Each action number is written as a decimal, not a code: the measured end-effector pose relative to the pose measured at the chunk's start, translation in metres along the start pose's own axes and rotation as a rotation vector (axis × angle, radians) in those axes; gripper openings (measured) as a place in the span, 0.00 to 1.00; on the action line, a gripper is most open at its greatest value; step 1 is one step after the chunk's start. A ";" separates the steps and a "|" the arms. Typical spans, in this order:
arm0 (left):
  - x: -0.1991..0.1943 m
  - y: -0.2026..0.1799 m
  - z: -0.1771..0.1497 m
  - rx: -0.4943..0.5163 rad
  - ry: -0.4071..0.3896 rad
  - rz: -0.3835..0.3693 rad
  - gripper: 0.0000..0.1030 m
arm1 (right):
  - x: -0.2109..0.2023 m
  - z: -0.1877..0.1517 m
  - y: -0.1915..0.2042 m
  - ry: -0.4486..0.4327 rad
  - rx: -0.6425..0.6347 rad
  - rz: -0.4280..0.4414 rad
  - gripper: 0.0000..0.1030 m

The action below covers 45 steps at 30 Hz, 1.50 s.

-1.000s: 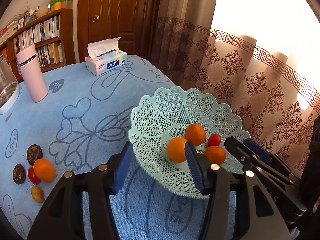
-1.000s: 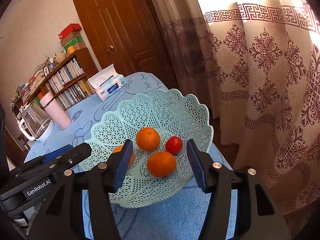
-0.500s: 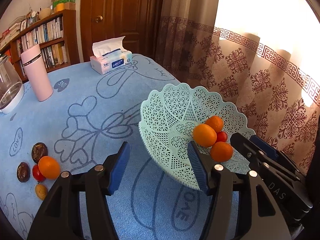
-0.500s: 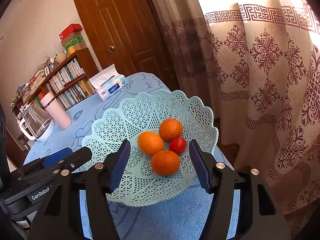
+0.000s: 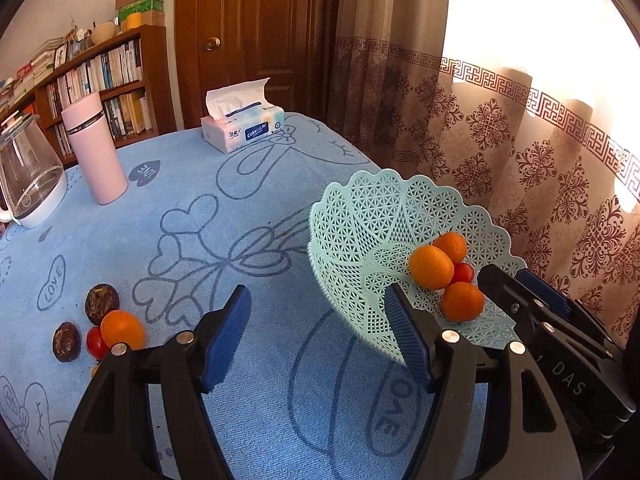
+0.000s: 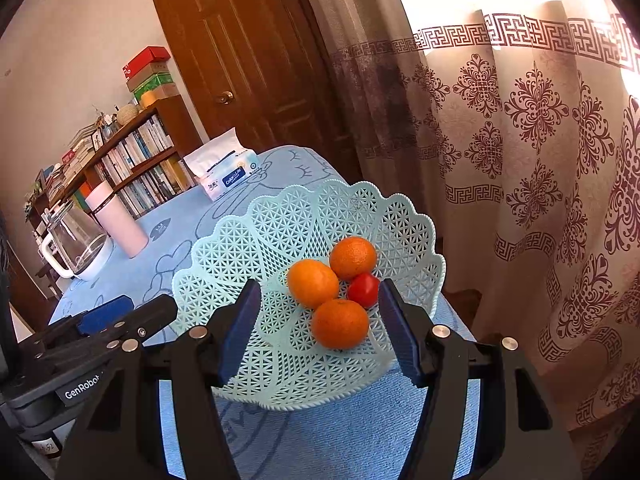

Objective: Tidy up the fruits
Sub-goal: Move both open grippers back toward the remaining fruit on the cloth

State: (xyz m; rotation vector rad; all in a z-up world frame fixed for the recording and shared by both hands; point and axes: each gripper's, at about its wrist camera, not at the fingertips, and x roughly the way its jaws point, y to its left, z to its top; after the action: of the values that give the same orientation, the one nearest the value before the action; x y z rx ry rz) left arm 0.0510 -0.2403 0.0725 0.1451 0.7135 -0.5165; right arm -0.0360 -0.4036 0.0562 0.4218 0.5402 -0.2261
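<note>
A brown door and patterned curtains stand behind the counter (image 5: 260, 208), which is covered by a blue cloth drawn with hearts and the word "LOVE". The landmark here is the mint lattice basket (image 6: 280, 240) at the counter's curtain-side edge. Inside it lie three oranges (image 6: 313, 283) and a small red tomato (image 6: 363, 289), all touching in a cluster.

The left hand-held gripper (image 5: 316, 338) hovers just beside the basket with its blue-padded jaws spread wide, holding nothing; its right finger sits close against the basket's outer rim, though contact cannot be told. The right hand-held gripper (image 6: 320, 330) is also wide open and empty, its fingers framing the near side of the basket. "GenRobot" shows on the left unit's body in the right wrist view, and "DAS" on the right unit's body in the left wrist view.

Well apart from the basket, toward the bookshelf side, lie a loose orange (image 5: 122, 329), another red tomato (image 5: 95, 343) and two dark round fruits (image 5: 101, 304). Beyond the basket, a tissue pack (image 5: 244, 130) reads "ColorLife". A pink tumbler (image 5: 96, 154) and a glass kettle (image 5: 28, 176) stand farther off.
</note>
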 end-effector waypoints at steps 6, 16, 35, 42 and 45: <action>-0.004 0.004 -0.001 -0.002 -0.007 0.019 0.67 | 0.000 -0.001 0.003 0.001 -0.009 0.006 0.61; -0.011 0.015 -0.005 -0.027 -0.014 0.046 0.68 | -0.002 -0.003 0.011 -0.001 -0.029 0.017 0.61; -0.030 0.053 -0.017 -0.108 -0.021 0.093 0.77 | -0.010 -0.014 0.037 0.003 -0.059 0.036 0.61; -0.035 0.069 -0.023 -0.142 -0.021 0.104 0.77 | -0.014 -0.016 0.053 -0.002 -0.087 0.047 0.66; -0.037 0.076 -0.026 -0.155 -0.023 0.107 0.77 | -0.014 -0.017 0.060 0.000 -0.102 0.053 0.66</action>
State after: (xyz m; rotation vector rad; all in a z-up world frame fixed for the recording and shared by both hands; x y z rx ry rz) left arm 0.0503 -0.1518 0.0742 0.0323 0.7165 -0.3585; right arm -0.0366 -0.3409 0.0701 0.3366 0.5371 -0.1474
